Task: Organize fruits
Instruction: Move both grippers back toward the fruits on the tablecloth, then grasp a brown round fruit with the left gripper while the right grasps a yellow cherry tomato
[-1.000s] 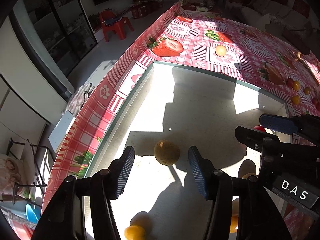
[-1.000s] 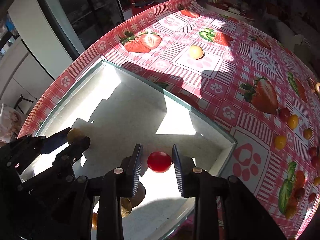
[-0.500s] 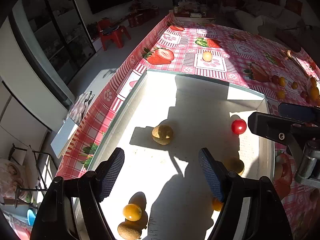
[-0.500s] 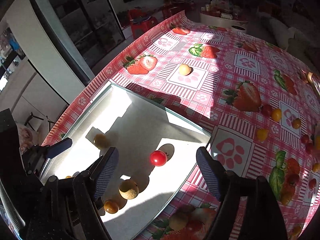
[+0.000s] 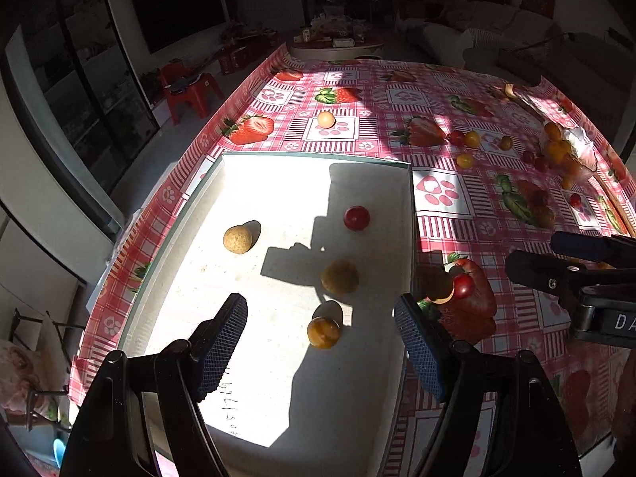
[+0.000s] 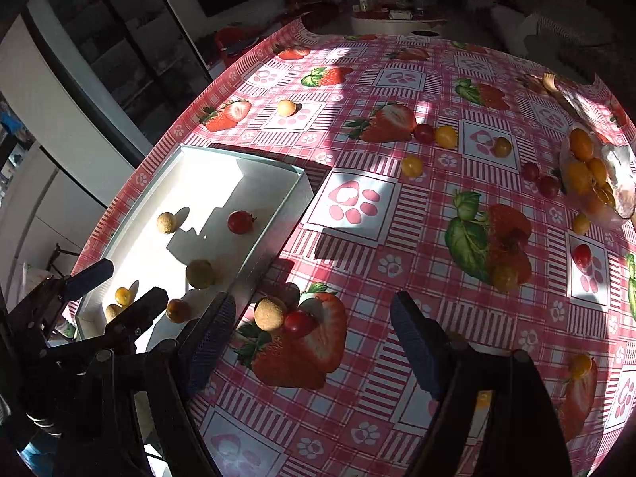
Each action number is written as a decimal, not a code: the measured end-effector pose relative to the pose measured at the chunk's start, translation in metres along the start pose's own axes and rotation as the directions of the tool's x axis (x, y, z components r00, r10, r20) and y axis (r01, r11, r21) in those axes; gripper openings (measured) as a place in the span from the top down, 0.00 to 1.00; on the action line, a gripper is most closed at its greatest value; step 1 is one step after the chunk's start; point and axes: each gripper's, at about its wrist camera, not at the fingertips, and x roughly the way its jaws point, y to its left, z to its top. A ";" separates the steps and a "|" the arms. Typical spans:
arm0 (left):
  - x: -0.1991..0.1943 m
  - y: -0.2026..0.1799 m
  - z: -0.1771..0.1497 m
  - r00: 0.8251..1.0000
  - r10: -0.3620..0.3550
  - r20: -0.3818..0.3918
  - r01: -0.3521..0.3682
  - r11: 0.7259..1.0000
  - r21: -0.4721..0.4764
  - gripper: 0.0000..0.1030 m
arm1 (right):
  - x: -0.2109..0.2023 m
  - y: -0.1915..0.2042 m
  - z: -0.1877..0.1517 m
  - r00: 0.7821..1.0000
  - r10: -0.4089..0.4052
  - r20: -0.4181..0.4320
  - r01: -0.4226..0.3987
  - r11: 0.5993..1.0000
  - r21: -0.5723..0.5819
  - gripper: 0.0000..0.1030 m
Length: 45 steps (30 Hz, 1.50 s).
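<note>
- Both tools, left and right, gape wide, holding nothing.
- Tan fruit and red tomato touch just ahead of the right tool; grabbing 1 could roll the other.
- White tray wall could snag a finger.

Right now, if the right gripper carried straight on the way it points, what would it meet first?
Probably bare tablecloth. The right gripper is open and empty. Nearest fruit are the tan fruit and red tomato, slightly left of its line; depth is uncertain.
</note>
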 end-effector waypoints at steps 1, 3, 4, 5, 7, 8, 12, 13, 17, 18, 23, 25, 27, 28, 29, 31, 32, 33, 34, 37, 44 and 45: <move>-0.002 -0.007 -0.003 1.000 -0.008 -0.001 0.008 1.000 0.010 0.25 | -0.004 -0.006 -0.005 1.000 -0.013 0.002 0.013 1.000 0.007 0.19; -0.005 -0.019 -0.007 1.000 -0.025 -0.002 0.025 0.999 0.029 0.25 | -0.012 -0.019 -0.016 0.999 -0.038 0.005 0.037 0.999 0.024 0.19; -0.006 -0.025 -0.009 0.999 -0.032 -0.002 0.032 0.999 0.038 0.25 | -0.016 -0.026 -0.021 0.999 -0.048 0.006 0.048 0.998 0.034 0.19; -0.008 -0.031 -0.012 0.999 -0.041 -0.003 0.041 0.998 0.045 0.25 | -0.019 -0.033 -0.026 0.998 -0.060 0.005 0.060 0.997 0.044 0.19; -0.011 -0.044 -0.016 0.998 -0.066 -0.007 0.066 0.996 0.058 0.25 | -0.025 -0.047 -0.038 0.996 -0.086 0.006 0.085 0.994 0.068 0.19; -0.012 -0.050 -0.018 0.997 -0.075 -0.010 0.076 0.995 0.064 0.25 | -0.028 -0.054 -0.043 0.996 -0.093 0.003 0.093 0.992 0.083 0.19; -0.016 -0.072 -0.028 0.993 -0.115 -0.022 0.116 0.990 0.083 0.25 | -0.039 -0.082 -0.066 0.991 -0.134 -0.002 0.133 0.981 0.144 0.19; -0.016 -0.078 -0.031 0.992 -0.125 -0.027 0.127 0.988 0.086 0.25 | -0.041 -0.089 -0.071 0.989 -0.146 -0.002 0.145 0.977 0.155 0.19; -0.015 -0.103 -0.041 0.985 -0.165 -0.051 0.170 0.979 0.117 0.25 | -0.049 -0.116 -0.090 0.980 -0.199 -0.008 0.197 0.960 0.199 0.19; -0.016 -0.109 -0.042 0.984 -0.172 -0.053 0.177 0.976 0.125 0.25 | -0.050 -0.123 -0.094 0.978 -0.209 -0.011 0.206 0.955 0.212 0.19; -0.018 -0.138 -0.044 0.972 -0.226 -0.059 0.233 0.961 0.148 0.25 | -0.056 -0.149 -0.106 0.969 -0.248 -0.015 0.243 0.935 0.257 0.19; -0.017 -0.150 -0.043 0.969 -0.242 -0.059 0.248 0.955 0.160 0.25 | -0.058 -0.154 -0.108 0.965 -0.261 -0.008 0.254 0.932 0.259 0.19; -0.015 -0.161 -0.042 0.967 -0.246 -0.057 0.253 0.952 0.173 0.25 | -0.059 -0.158 -0.109 0.963 -0.269 0.000 0.260 0.931 0.258 0.19; -0.013 -0.166 -0.042 0.968 -0.246 -0.056 0.252 0.951 0.180 0.25 | -0.060 -0.160 -0.109 0.962 -0.271 0.004 0.261 0.930 0.258 0.19; -0.011 -0.171 -0.042 0.968 -0.243 -0.057 0.250 0.951 0.185 0.25 | -0.060 -0.162 -0.108 0.962 -0.275 0.007 0.264 0.930 0.257 0.19; -0.007 -0.179 -0.043 0.969 -0.240 -0.062 0.247 0.950 0.193 0.25 | -0.058 -0.164 -0.105 0.959 -0.284 0.012 0.272 0.928 0.253 0.19; -0.005 -0.182 -0.044 0.969 -0.236 -0.066 0.245 0.950 0.196 0.25 | -0.058 -0.166 -0.103 0.957 -0.289 0.015 0.277 0.928 0.250 0.19; -0.002 -0.185 -0.044 0.970 -0.232 -0.071 0.242 0.950 0.199 0.25 | -0.057 -0.167 -0.101 0.955 -0.295 0.017 0.282 0.927 0.246 0.19; 0.000 -0.188 -0.045 0.971 -0.228 -0.077 0.239 0.950 0.202 0.25 | -0.056 -0.168 -0.099 0.954 -0.298 0.019 0.285 0.928 0.241 0.19; 0.006 -0.193 -0.045 0.973 -0.216 -0.086 0.229 0.951 0.209 0.25 | -0.051 -0.166 -0.092 0.952 -0.305 0.028 0.292 0.931 0.218 0.19; 0.008 -0.195 -0.043 0.969 -0.233 -0.086 0.245 0.951 0.186 0.30 | -0.031 -0.159 -0.071 0.940 -0.339 0.033 0.330 0.932 0.152 0.19; 0.008 -0.195 -0.043 0.966 -0.243 -0.086 0.255 0.950 0.181 0.37 | -0.030 -0.159 -0.069 0.939 -0.341 0.036 0.332 0.931 0.150 0.19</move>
